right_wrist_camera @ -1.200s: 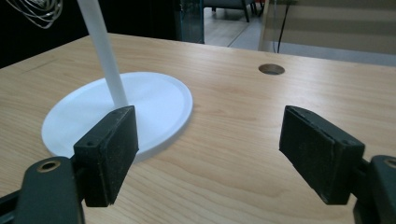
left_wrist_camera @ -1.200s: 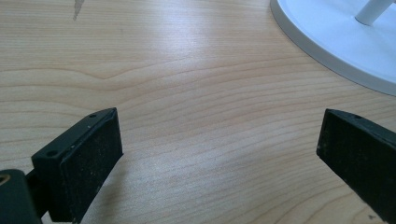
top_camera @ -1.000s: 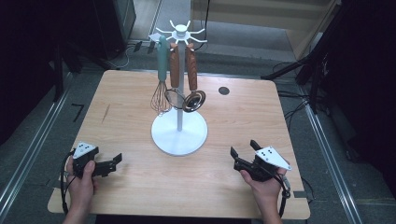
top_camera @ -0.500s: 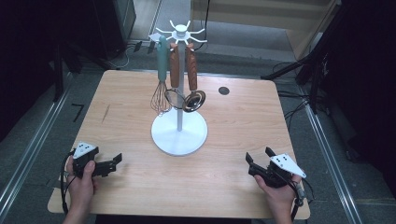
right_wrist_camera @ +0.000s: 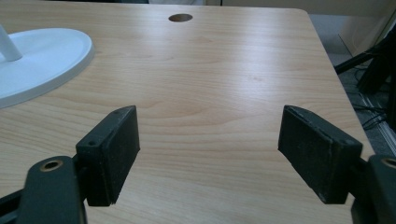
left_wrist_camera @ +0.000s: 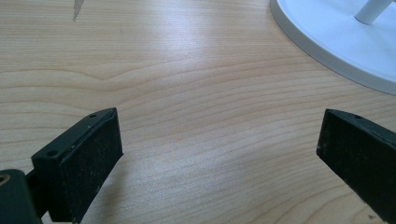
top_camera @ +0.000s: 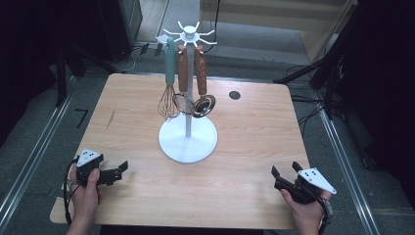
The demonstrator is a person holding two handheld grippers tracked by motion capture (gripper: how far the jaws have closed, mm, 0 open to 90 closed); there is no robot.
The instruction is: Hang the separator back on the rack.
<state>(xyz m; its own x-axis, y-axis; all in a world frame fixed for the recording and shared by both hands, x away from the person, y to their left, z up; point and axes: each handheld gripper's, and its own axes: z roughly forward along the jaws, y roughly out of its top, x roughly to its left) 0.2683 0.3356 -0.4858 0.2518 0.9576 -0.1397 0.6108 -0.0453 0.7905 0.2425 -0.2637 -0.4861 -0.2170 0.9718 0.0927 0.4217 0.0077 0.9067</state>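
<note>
A white utensil stand [top_camera: 188,139] sits mid-surface on the wooden surface [top_camera: 254,127], with a teal-handled whisk [top_camera: 169,83] and 2 wooden-handled utensils hanging from its hooks. The left gripper [top_camera: 120,171] rests at the near left corner, fingers spread wide and empty. The right gripper [top_camera: 285,171] sits at the near right corner, fingers likewise apart, holding nothing.
</note>
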